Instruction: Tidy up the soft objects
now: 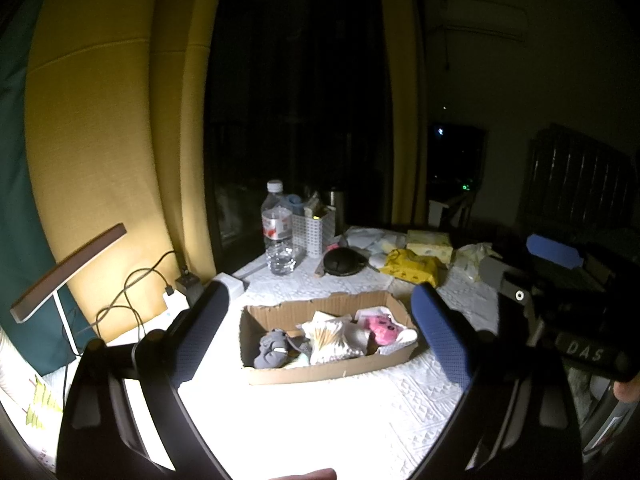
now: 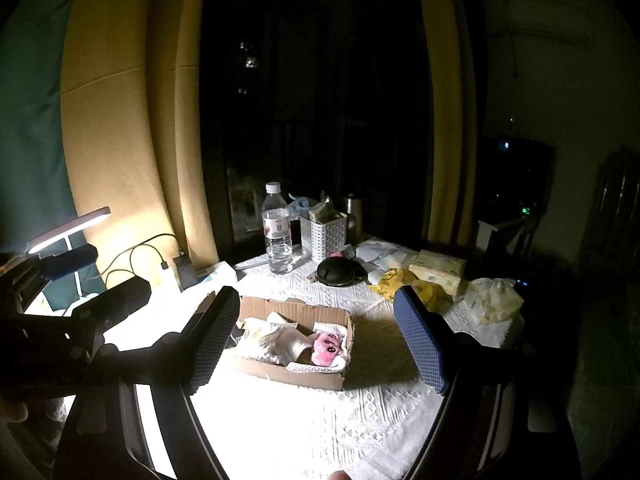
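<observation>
Left wrist view shows the left tool (image 1: 320, 332) spread wide and holding nothing, its fingers framing the cardboard box (image 1: 320, 368) on the white patterned surface (image 1: 420, 400). Inside the box lie a grey plush (image 1: 272, 350), a pack of cotton swabs (image 1: 328, 338) and a pink plush (image 1: 382, 328). Right wrist view has the right tool (image 2: 316, 340) likewise released and empty, with the box ahead between its fingers. A water bottle (image 1: 277, 232) stands well beyond.
</observation>
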Demonstrator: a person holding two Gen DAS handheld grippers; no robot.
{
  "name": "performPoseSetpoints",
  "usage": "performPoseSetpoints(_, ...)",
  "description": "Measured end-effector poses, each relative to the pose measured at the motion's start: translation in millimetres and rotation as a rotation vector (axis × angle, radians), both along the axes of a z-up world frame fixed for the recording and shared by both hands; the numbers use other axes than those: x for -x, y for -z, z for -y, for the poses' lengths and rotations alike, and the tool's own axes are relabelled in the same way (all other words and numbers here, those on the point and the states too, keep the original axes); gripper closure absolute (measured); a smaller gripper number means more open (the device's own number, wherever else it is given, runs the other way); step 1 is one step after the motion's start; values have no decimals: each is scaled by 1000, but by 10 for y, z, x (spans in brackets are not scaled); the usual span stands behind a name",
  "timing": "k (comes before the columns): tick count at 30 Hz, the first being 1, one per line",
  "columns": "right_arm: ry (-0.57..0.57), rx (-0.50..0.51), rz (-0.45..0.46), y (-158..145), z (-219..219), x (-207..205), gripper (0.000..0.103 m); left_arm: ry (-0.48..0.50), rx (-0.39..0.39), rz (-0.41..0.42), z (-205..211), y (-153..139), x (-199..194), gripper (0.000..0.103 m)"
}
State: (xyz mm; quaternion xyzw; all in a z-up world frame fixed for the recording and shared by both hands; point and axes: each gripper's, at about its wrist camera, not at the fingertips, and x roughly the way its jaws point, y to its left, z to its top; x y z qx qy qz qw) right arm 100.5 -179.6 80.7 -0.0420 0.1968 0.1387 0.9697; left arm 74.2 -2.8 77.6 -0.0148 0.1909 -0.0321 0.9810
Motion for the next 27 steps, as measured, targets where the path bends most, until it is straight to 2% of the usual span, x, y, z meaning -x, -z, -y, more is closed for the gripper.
performPoseSetpoints(27,-5,0,-9,31,-12,-68,21,-2,18,-4,-19,48,-38,9)
